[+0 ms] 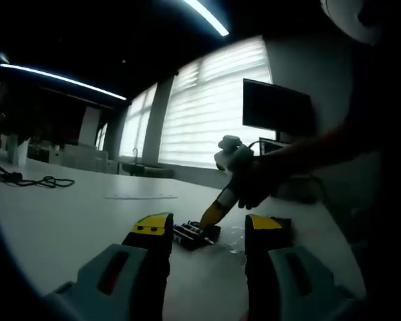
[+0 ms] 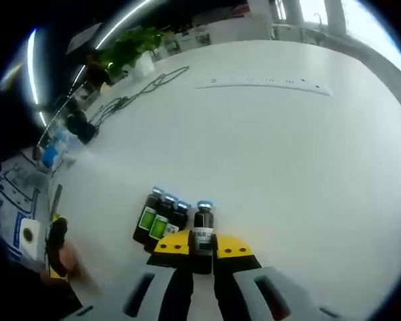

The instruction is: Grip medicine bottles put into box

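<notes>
1. In the right gripper view, the right gripper has its jaws closed narrowly on 1 upright medicine bottle.
2. Just beside it, 3 more bottles stand touching in a row on the white table, well inside its edges.
3. The left gripper hangs wide, holding nothing.

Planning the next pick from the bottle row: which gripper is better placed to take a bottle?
Right. The right gripper already has its jaws closed around a dark bottle beside the bottle row on the white table. The left gripper hangs open, farther back.
</notes>
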